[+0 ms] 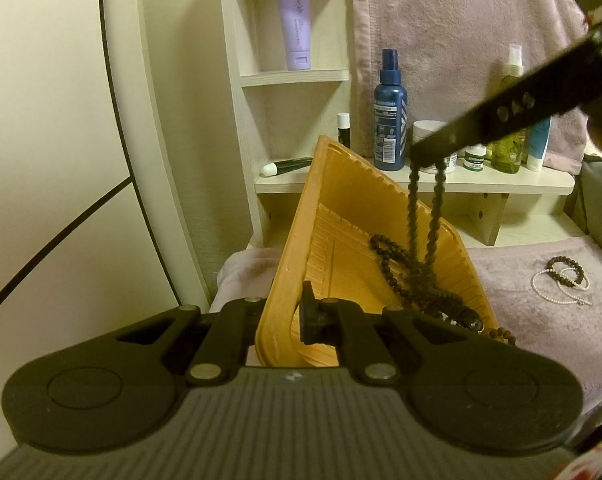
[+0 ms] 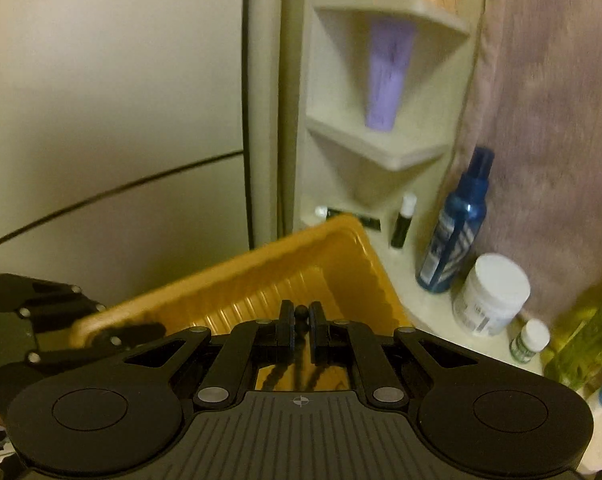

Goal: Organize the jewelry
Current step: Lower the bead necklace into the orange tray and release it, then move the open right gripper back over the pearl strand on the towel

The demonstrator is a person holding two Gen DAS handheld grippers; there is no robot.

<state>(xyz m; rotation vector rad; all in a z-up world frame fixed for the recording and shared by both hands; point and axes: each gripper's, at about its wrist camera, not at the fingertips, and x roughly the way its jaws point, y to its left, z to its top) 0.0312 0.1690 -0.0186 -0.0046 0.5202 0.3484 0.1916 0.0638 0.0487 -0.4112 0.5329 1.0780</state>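
dim yellowish light, fisheye warp, right-view blur

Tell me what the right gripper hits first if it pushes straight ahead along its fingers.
Most likely the ribbed inner wall of the yellow tray, which lies directly beyond the right gripper, itself shut on the dark bead necklace. Depth is hard to judge through the fisheye.

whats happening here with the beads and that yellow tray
A person with a gripper in each hand is sorting jewelry. The left gripper is clamped on the rim of the yellow tray, holding it tilted. The right gripper pinches a dark bead necklace whose lower end is piled in the tray. Two bracelets lie on the pink towel.
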